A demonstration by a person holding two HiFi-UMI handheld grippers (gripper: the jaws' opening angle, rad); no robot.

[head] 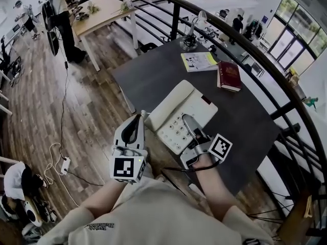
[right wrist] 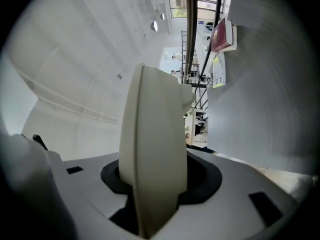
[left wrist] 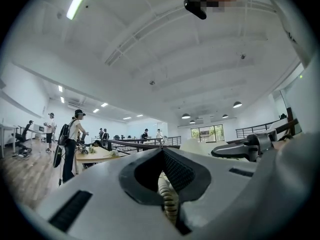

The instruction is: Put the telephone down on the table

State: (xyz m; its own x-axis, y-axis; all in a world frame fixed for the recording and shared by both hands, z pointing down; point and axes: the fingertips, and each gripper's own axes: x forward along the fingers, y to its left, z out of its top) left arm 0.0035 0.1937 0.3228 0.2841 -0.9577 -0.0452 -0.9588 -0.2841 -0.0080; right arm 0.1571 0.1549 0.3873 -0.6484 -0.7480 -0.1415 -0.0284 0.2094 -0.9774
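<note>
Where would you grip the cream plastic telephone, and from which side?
By the thin near edge of the cream plastic telephone, coming in level from the person's side: the flat body is slim enough there for jaws, as the right claw shows.

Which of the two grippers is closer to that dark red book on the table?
Right. The right gripper grips the telephone on the side toward the red book; the left gripper is at the telephone's other side, farther away.
</note>
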